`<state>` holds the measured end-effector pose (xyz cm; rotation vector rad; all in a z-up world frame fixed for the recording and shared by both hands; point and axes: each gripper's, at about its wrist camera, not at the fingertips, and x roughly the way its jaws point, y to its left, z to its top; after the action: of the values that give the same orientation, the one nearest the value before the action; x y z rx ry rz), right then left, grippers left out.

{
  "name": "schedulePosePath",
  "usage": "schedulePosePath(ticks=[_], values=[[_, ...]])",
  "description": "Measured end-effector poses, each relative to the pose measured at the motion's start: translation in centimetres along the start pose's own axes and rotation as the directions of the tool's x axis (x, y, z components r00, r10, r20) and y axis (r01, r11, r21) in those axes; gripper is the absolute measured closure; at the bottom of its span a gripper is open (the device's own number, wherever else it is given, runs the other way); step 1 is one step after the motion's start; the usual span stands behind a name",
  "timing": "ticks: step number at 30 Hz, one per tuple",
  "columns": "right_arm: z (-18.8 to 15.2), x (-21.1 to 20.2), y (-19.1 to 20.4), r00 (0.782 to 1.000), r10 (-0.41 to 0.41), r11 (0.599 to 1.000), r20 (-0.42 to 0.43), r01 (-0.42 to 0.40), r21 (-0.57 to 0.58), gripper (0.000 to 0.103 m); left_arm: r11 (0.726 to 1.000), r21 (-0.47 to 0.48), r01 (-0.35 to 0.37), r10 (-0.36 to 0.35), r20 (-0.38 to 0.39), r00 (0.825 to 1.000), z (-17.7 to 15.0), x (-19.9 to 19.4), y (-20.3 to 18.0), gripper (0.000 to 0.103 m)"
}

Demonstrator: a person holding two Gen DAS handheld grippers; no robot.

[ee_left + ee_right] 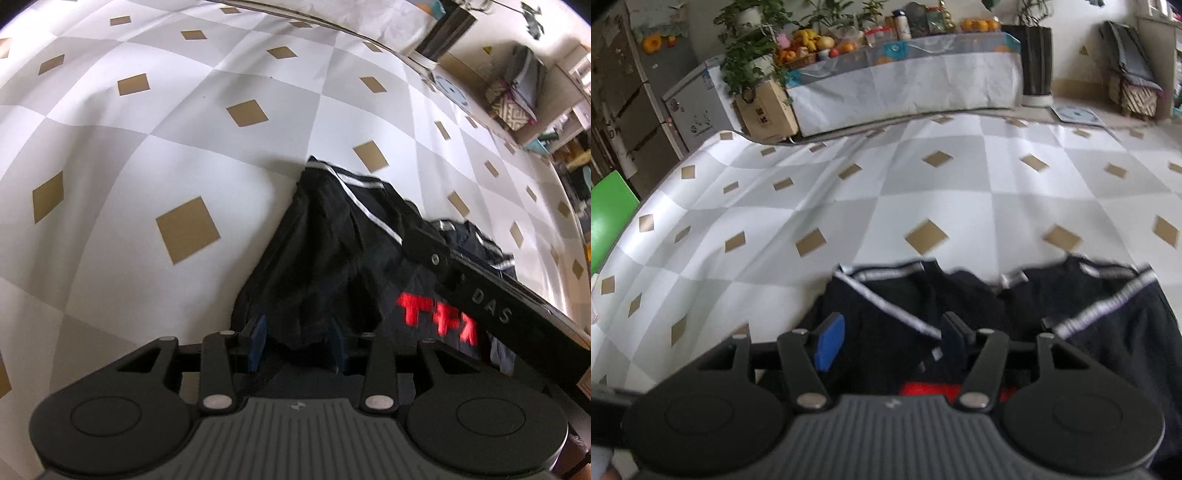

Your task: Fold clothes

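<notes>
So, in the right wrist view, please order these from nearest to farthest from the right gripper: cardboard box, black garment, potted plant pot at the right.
1. Black garment: directly at the right gripper, between its fingers.
2. Cardboard box: far left, past the checked cloth, beside the covered table.
3. Black pot: far right. It looks slightly farther than the box, but the two are close to call.

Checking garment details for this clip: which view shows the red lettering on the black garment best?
The left wrist view: the red lettering lies in plain sight on the black garment. The right wrist view shows only a red sliver behind the tool's body.
</notes>
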<state>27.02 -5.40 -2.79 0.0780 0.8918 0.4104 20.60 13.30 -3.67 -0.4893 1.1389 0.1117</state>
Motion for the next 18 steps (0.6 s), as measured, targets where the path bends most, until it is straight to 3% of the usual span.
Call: schedulePosePath(ticks=[13, 18], values=[[-4.2, -6.0, -1.7, 0.992, -0.082, 0.996, -0.095, 0.084, 0.026, 0.041, 0.987, 0.137, -0.080, 0.081, 0.001, 0.997, -2.2, 2.0, -1.8, 0.062], [-6.2, -8.0, -3.1, 0.984, -0.107, 0.990, -0.140, 0.119, 0.077, 0.041, 0.950, 0.281, -0.136, 0.134, 0.027, 0.991, -4.3, 3.0, -3.5, 0.057]])
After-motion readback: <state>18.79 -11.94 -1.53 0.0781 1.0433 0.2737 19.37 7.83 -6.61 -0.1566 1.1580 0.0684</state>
